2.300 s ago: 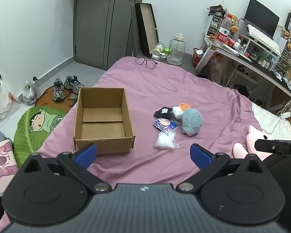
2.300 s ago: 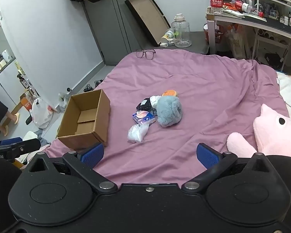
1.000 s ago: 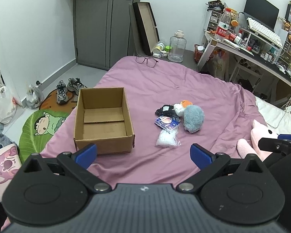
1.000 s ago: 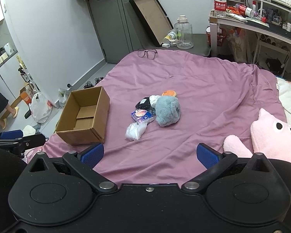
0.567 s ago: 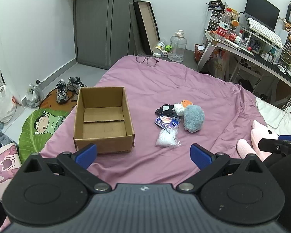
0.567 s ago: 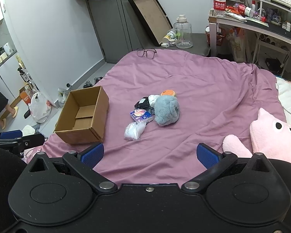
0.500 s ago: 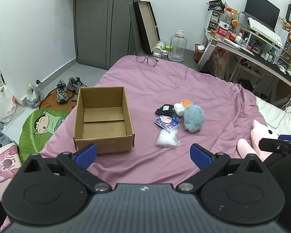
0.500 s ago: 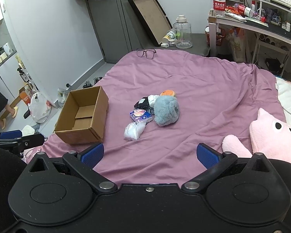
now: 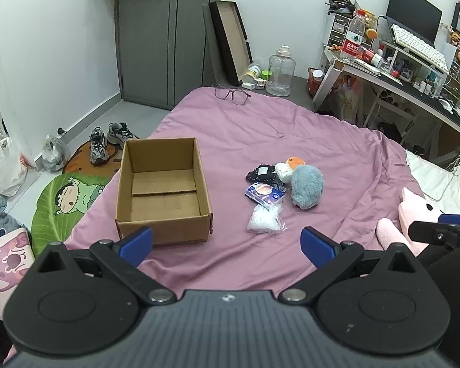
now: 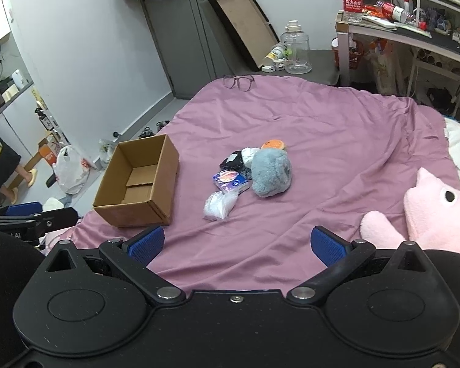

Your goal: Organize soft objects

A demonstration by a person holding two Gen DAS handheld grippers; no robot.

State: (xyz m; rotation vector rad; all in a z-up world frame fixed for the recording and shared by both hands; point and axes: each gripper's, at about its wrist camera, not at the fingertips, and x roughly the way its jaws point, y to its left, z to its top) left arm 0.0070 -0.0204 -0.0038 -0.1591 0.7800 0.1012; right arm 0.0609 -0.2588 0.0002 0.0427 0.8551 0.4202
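Observation:
An empty cardboard box [image 9: 164, 190] [image 10: 138, 181] stands open on the purple bedsheet [image 9: 306, 128]. Right of it lies a small pile: a grey-blue plush [image 9: 306, 187] [image 10: 271, 173], a white and orange soft ball [image 9: 291, 165], a black cloth [image 9: 260, 173], a blue tissue pack [image 9: 263, 194] [image 10: 230, 181] and a clear bag of white stuffing [image 9: 263, 219] [image 10: 219, 204]. My left gripper [image 9: 227, 242] hangs open in front of the box and pile, well short of them. My right gripper [image 10: 236, 242] is also open and empty, at the bed's near side.
Glasses [image 9: 233, 95] lie at the bed's far edge. A pink plush [image 10: 429, 214] rests at the right. A cluttered desk [image 9: 414, 70] stands far right, with a water jug [image 9: 280, 72] and shoes [image 9: 107, 141] on the floor. A person's legs [image 10: 6, 171] show at far left.
Both grippers have drifted slightly, so the box and pile sit a touch differently in view. Both stay open and nothing on the bed has been moved.

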